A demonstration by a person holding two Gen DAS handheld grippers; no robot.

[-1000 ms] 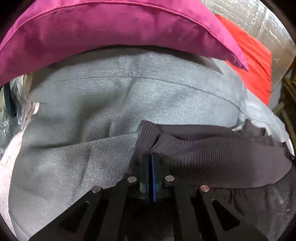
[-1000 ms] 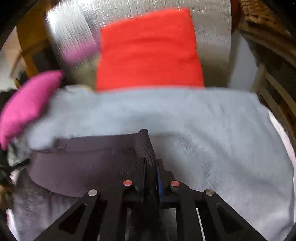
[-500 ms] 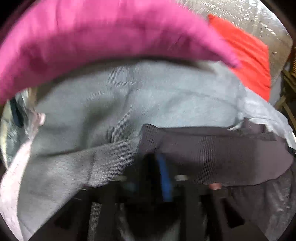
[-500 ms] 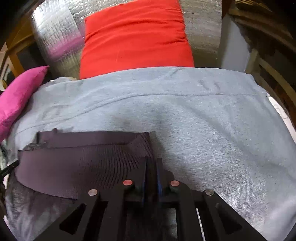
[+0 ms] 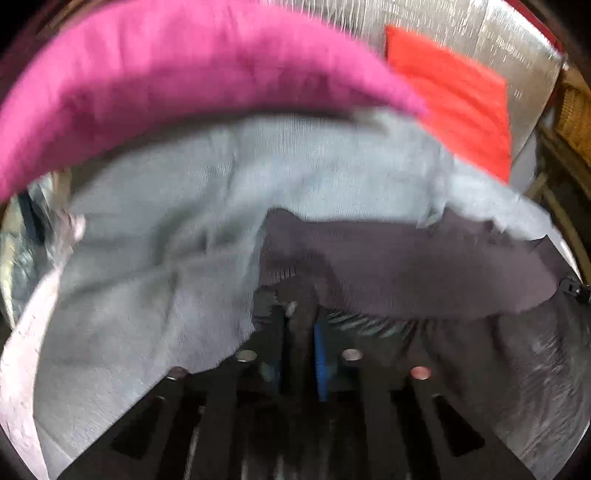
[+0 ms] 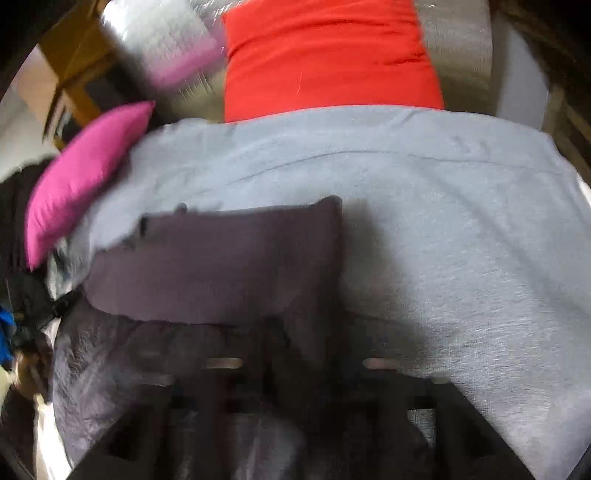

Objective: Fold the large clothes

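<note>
Closing, left gripper (image 5: 299,314) jaws, dark ribbed cloth bunched between them at the corner of the dark purple-brown garment (image 5: 424,266); closing too, right gripper (image 6: 303,332) jaws, blurred, on that garment's other corner. Stretched between both, lying across the grey garment (image 6: 443,229). Beyond: magenta cushion (image 5: 166,92) at left, red cushion (image 6: 328,55) against silvery quilted backing (image 5: 461,33).

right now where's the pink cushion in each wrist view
Left wrist view: the pink cushion arcs across the top and upper left, above the grey cloth.
Right wrist view: the pink cushion sits small at the left edge, beside the grey cloth.
Shared landmark: the red cushion against the silver backing.
</note>
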